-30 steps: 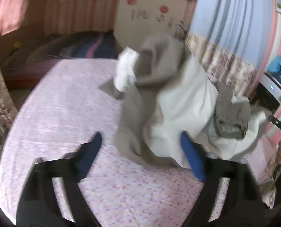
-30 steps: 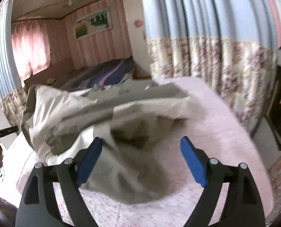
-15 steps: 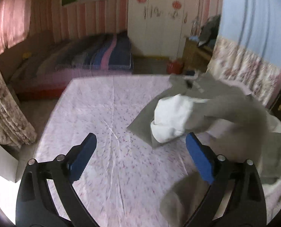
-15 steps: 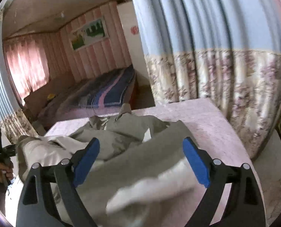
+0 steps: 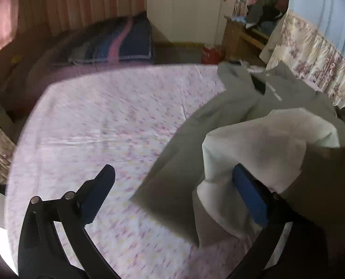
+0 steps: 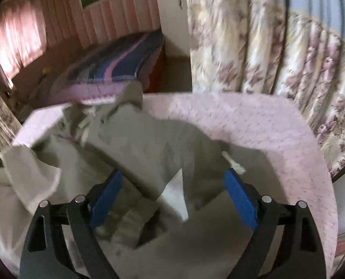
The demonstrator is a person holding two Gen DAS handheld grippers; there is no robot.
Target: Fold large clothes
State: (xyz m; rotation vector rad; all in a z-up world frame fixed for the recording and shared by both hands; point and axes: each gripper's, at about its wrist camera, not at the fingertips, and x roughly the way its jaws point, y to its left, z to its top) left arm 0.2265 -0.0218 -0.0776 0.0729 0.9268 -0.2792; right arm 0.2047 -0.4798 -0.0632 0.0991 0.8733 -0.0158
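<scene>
Both fingers sets are wide: my left gripper [image 5: 172, 193] is opening, holding nothing, over the crumpled grey-and-white cloth garment [image 5: 260, 139]; my right gripper [image 6: 172, 197] hangs empty over it too.

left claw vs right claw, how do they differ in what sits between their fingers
The left claw is opening over mostly bare pink floral sheet, with the grey and white garment draped only against its right finger. The right claw has crumpled garment filling its whole gap. Both have blue pads, stand wide apart and grip nothing.
</scene>
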